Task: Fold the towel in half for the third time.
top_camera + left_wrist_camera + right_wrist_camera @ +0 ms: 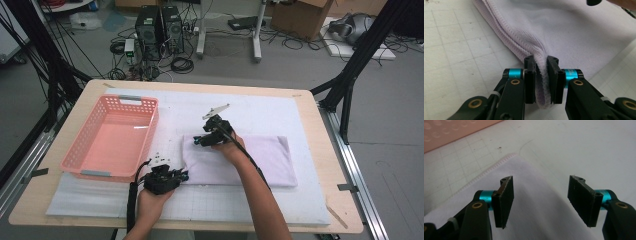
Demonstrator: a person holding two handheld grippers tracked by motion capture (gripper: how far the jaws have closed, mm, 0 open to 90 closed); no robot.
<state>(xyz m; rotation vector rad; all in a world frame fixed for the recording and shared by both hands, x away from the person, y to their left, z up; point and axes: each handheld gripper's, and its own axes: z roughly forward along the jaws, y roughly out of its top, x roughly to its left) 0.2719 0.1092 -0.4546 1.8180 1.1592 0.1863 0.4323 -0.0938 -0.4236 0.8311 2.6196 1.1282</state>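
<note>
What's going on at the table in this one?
A person holding a claw in each hand is working on a folded pale lilac cloth lying on the white gridded mat. The left claw is shut on the cloth's stitched edge at its near left corner. The right claw is open, poised over the cloth's far left corner without gripping it. A pink basket stands to the left of the cloth.

one lilac cloth (240, 159), one pink basket (75, 155), two grippers (186, 175) (199, 141)
</note>
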